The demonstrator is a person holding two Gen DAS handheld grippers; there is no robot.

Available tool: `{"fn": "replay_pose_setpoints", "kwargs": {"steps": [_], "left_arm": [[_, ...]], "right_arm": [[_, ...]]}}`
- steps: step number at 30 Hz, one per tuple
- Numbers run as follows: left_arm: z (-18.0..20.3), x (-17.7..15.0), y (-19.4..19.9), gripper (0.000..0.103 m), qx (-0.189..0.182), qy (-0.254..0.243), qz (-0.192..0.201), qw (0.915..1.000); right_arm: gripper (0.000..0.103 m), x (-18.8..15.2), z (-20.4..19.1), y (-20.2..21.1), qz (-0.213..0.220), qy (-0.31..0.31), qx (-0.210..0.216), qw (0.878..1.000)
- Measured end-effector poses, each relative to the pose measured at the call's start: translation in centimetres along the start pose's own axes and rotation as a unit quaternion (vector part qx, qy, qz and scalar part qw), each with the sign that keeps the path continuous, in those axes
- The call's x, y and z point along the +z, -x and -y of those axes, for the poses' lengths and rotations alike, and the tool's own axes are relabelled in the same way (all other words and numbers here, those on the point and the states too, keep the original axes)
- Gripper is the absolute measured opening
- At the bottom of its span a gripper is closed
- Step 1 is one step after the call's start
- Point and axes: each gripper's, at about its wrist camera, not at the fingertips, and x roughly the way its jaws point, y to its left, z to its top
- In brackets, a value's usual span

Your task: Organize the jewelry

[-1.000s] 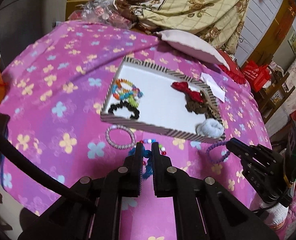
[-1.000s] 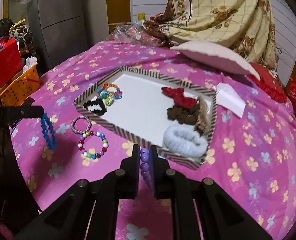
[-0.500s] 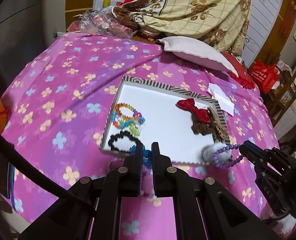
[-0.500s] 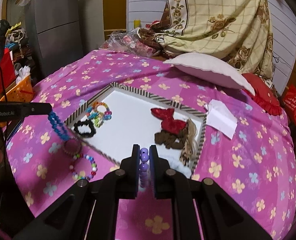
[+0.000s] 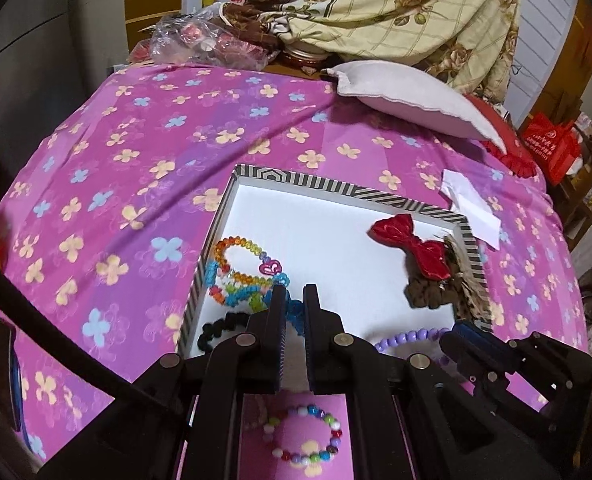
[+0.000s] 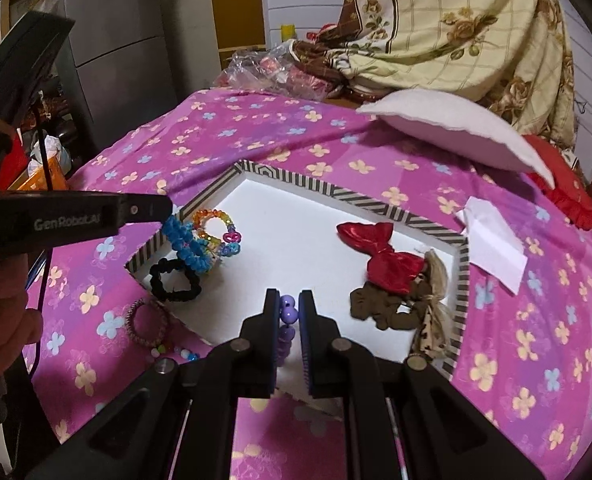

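Two hand-held tools carry bead bracelets over a striped-edged tray on a bed w/ pink flowered cover.

Left tool (image 5: pixel 294 300) is clamped on a blue bracelet (image 6: pixel 186 246), which hangs over the tray's (image 5: pixel 335 188) left part, above a rainbow bracelet (image 5: pixel 238 258) & black hair tie (image 6: pixel 174 278); in its own view the tool body hides most of the blue beads. Right tool (image 6: pixel 288 308) is pinched tight on a purple bracelet (image 6: pixel 288 316); lower beads are lost between the fingers. Red bow (image 6: pixel 383 258) & brown scrunchie (image 6: pixel 383 308) lie at tray's right. Outside, on the cover (image 5: pixel 136 152): a multicolour bracelet (image 5: pixel 305 440), partly hidden, & a pinkish ring-shaped band (image 6: pixel 146 322), blurry. A hand (image 6: pixel 0 320) is cut off at left edge.
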Motion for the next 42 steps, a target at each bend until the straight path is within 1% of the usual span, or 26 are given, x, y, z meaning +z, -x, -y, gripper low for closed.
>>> {"fn": "replay_pose_setpoints", "kwargs": {"steps": [2,4,7,10,15,23,26,29,30,31,32,34,38,42], "left_arm": [[0.2,0.3,-0.9,0.026,0.005,-0.003,-0.004,1.0],[0.3,0.7,-1.9,0.026,0.008,-0.005,-0.008,0.9999],[0.6,1.5,-3.3,0.026,0.012,-0.007,-0.011,0.9998],[0.6,2.6,-4.9,0.026,0.02,-0.006,-0.013,0.9997],[-0.1,4.4,-7.9,0.026,0.028,0.008,-0.022,0.9993],[-1.0,5.7,-11.0,0.027,0.043,0.021,-0.026,0.9985],[-1.2,5.7,-11.7,0.027,0.052,0.02,-0.026,0.9981],[-2.0,5.5,-12.1,0.027,0.043,0.039,-0.032,0.9978],[-2.1,5.4,-12.2,0.027,0.044,0.039,-0.034,0.9977],[-2.1,5.3,-12.2,0.034,0.045,0.037,-0.036,0.9976],[-2.2,5.2,-12.2,0.039,0.045,0.036,-0.038,0.9976],[-2.2,4.9,-11.8,0.041,0.036,0.035,-0.04,0.9979],[-2.0,4.0,-10.2,0.043,0.032,0.028,-0.034,0.9985],[-1.9,2.7,-7.4,0.043,0.036,0.022,-0.01,0.9991]], "right_arm": [[0.009,-0.2,1.0,-1.2,-0.013,-0.008,-0.006,1.0],[0.009,-0.5,2.4,-2.4,-0.026,-0.019,-0.021,0.999],[0.009,-1.0,4.1,-3.5,-0.036,-0.035,-0.036,0.998],[0.009,-1.4,5.4,-4.1,-0.041,-0.043,-0.041,0.997],[0.009,-1.9,6.0,-5.0,-0.045,-0.041,-0.049,0.997],[0.01,-2.2,6.1,-6.2,-0.047,-0.043,-0.043,0.997],[0.02,-2.2,6.2,-6.2,-0.045,-0.052,-0.037,0.997],[0.03,-2.2,6.1,-5.6,-0.036,-0.054,-0.032,0.997],[0.035,-2.1,6.0,-5.4,-0.034,-0.055,-0.031,0.997],[0.038,-2.1,6.0,-5.2,-0.031,-0.057,-0.029,0.997],[0.038,-2.1,5.8,-5.0,-0.029,-0.057,-0.026,0.998],[0.039,-2.2,5.6,-4.5,-0.025,-0.058,-0.026,0.998],[0.042,-2.3,5.2,-3.4,-0.017,-0.062,-0.026,0.998],[0.045,-2.6,4.7,-2.2,-0.008,-0.069,-0.025,0.997]]}}
